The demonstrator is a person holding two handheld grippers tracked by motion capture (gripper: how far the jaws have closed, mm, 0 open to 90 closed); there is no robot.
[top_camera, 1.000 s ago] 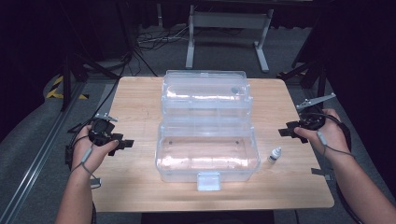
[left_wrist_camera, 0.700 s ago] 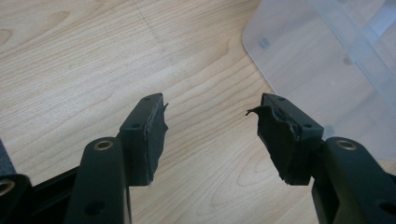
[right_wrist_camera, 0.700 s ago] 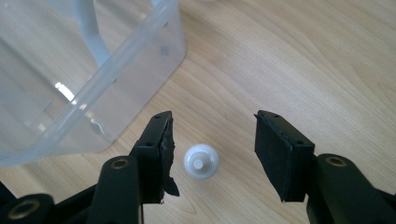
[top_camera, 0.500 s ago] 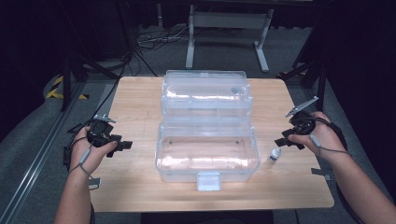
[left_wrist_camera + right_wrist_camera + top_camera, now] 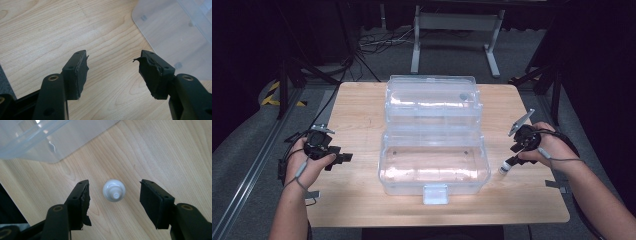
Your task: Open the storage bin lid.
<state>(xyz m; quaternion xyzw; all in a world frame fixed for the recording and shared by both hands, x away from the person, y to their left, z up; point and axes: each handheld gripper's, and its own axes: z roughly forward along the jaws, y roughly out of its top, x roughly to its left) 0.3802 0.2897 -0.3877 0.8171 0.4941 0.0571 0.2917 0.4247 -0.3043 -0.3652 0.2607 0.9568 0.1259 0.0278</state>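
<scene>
On the wooden table (image 5: 362, 107), the right gripper (image 5: 113, 193) stands wide open astride a small white bottle (image 5: 114, 190), untouched, its body hidden beneath its cap; the left gripper (image 5: 111, 68) gapes empty.

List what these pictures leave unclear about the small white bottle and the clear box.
- Small white bottle: the right gripper view looks straight down on its cap, hiding the body; in the high view it is too small to read any label.
- Clear box: cut off by the frame edge in both gripper views.
- Right gripper: jaws open around the bottle; height above the table unclear.
</scene>
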